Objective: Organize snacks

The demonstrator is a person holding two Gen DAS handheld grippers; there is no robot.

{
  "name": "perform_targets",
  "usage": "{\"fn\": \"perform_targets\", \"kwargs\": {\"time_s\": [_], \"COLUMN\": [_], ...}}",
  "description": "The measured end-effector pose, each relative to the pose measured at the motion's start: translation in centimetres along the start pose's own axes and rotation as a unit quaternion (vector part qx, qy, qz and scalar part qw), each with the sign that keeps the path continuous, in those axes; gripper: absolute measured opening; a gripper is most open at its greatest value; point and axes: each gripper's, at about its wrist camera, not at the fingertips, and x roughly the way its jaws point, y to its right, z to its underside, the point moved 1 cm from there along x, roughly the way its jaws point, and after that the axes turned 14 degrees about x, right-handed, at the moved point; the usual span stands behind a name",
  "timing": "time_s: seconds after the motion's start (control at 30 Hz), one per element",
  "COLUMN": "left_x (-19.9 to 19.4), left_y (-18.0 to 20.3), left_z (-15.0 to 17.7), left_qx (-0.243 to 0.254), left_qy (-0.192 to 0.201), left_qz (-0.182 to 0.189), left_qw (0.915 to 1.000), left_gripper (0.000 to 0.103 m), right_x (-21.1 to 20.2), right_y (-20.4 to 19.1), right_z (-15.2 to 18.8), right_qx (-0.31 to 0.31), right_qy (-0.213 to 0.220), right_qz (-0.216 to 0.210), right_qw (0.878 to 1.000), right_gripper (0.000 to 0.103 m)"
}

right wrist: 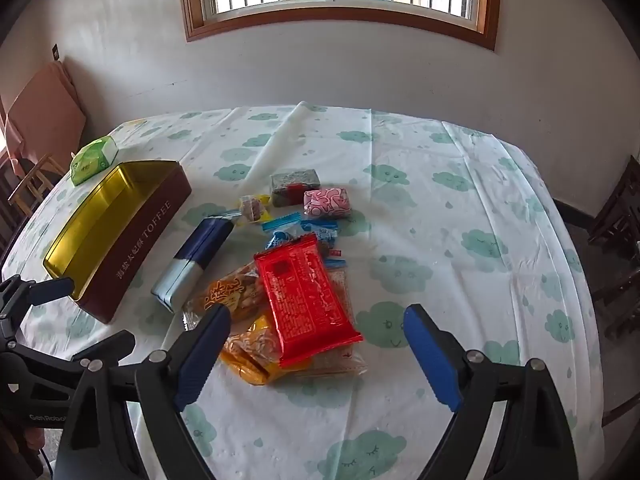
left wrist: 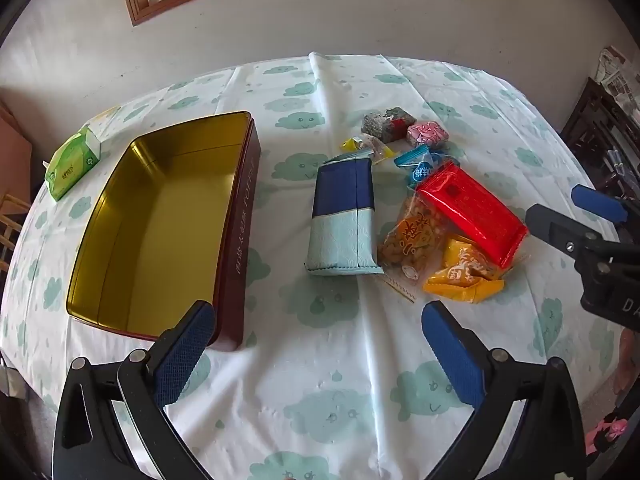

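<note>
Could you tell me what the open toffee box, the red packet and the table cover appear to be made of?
The toffee box looks like metal tin: its gold interior is glossy and mirrors light, with a thin rolled rim. The red packet seems to be shiny plastic film, crinkled, with crimped sealed ends. The table cover is probably thin plastic sheeting; it holds sharp fold creases and has a slight sheen, though coated fabric is possible.

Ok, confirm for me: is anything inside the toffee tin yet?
No, the toffee tin shows only its bare gold interior; the snacks lie on the tablecloth beside it.

Both wrist views look down across the table (left wrist: 320, 380), sharing the snack pile (right wrist: 304, 300).
</note>
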Motion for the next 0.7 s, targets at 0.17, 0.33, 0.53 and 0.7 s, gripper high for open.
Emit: {"fn": "perform_targets", "kwargs": {"time_s": [0.17, 0.33, 0.53, 0.7], "left_x": [-0.1, 0.2, 0.4, 0.3], "left_y": [0.4, -0.7, -1.0, -1.1], "left_z": [0.4, 1.3, 1.7, 1.8], "left_qx": [-0.01, -0.029, -0.019, -0.02], "left_qy": [-0.01, -0.012, -0.023, -0.023], "left_qz": [0.001, 0.027, 0.026, 0.037], "left_qw": [0.9999, 0.9991, 0.9992, 0.9989], "left_gripper": [0.102, 0.098, 0.098, 0.098], "right_x": [0.2, 0.2, 0.7, 0.7], "right_y": [-0.7, -1.7, -1.8, -2.1], "right_z": [0.8, 1.1, 1.7, 1.8], "right_qx": [-0.012, -0.019, -0.024, -0.026], "right_qy": [0.001, -0.012, -0.02, -0.021], "right_qz": [0.004, -0.001, 0.001, -0.001], "right_qw": [1.0, 1.0, 1.0, 0.999], "right_gripper": [0.09, 0.09, 0.09, 0.09]}}
